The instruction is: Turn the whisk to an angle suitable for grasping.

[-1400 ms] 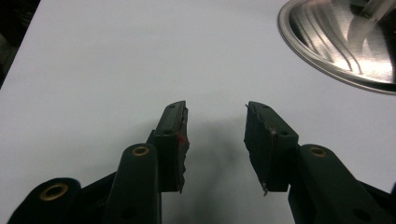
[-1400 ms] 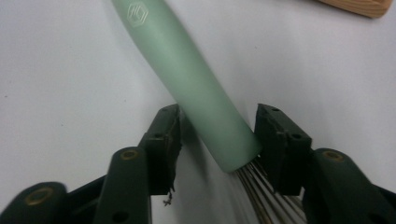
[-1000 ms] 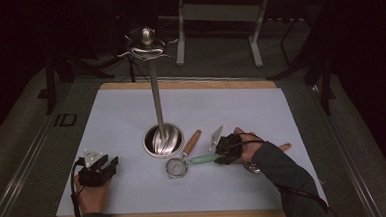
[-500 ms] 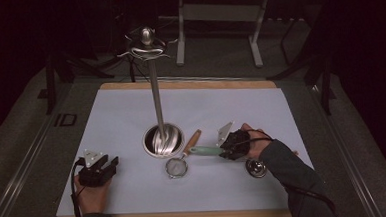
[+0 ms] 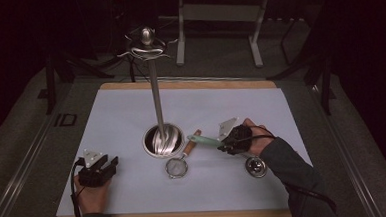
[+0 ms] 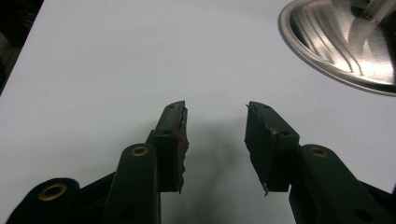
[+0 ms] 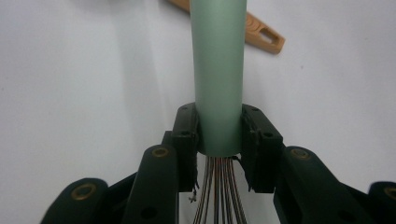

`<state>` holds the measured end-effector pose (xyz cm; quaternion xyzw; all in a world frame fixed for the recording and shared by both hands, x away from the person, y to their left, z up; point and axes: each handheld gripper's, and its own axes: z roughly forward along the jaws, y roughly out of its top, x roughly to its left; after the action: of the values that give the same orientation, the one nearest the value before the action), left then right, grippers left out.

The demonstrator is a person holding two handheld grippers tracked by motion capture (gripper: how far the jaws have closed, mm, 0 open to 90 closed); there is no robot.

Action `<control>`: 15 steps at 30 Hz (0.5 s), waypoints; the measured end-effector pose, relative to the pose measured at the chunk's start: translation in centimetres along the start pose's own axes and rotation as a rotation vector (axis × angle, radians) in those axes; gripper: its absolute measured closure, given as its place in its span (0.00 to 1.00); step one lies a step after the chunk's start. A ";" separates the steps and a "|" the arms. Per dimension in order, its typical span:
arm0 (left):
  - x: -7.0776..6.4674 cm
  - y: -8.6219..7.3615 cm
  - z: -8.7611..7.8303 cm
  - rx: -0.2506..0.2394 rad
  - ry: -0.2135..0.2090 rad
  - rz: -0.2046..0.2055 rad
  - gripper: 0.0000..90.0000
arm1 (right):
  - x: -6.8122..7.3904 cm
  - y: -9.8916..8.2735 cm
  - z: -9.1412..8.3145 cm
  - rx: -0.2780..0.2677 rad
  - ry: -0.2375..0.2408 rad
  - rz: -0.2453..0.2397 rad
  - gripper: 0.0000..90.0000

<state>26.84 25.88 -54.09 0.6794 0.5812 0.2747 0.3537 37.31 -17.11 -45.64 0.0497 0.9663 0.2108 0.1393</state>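
A whisk with a pale green handle point(image 5: 205, 140) is held in my right gripper point(image 5: 228, 144), right of the steel stand. Its wire head point(image 5: 254, 167) lies below the person's wrist. In the right gripper view the jaws point(image 7: 218, 116) are shut on the green handle point(image 7: 218, 60), and wires run out below them. My left gripper point(image 5: 111, 165) rests at the front left of the table. Its jaws point(image 6: 215, 109) stand open over bare white surface with nothing between them.
A steel stand with a round base point(image 5: 162, 140) point(image 6: 345, 42) and a tall pole point(image 5: 155, 98) topped by hooks stands mid-table. A small strainer point(image 5: 176, 167) with a wooden handle point(image 5: 190, 144) point(image 7: 264, 35) lies just in front of it. The white mat point(image 5: 131, 111) covers the wooden table.
My right gripper, shut on the whisk, has shifted slightly right and away from me, and the green handle has come up off the strainer. The left gripper has stayed still.
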 end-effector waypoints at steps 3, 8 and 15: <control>0.0 0.0 0.0 0.000 -0.002 -0.002 0.65 | -0.2 0.1 -0.3 -0.021 -0.008 0.010 0.77; 0.0 0.0 0.0 0.000 -0.002 -0.003 0.65 | -0.3 0.5 -0.7 -0.059 -0.019 0.026 0.77; 0.1 0.0 0.0 0.002 -0.003 -0.005 0.65 | -0.6 0.8 -1.3 -0.123 -0.032 0.059 0.77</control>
<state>26.85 25.97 -54.08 0.6789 0.5824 0.2722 0.3548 37.59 -16.96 -43.99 0.0731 0.9473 0.2729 0.1512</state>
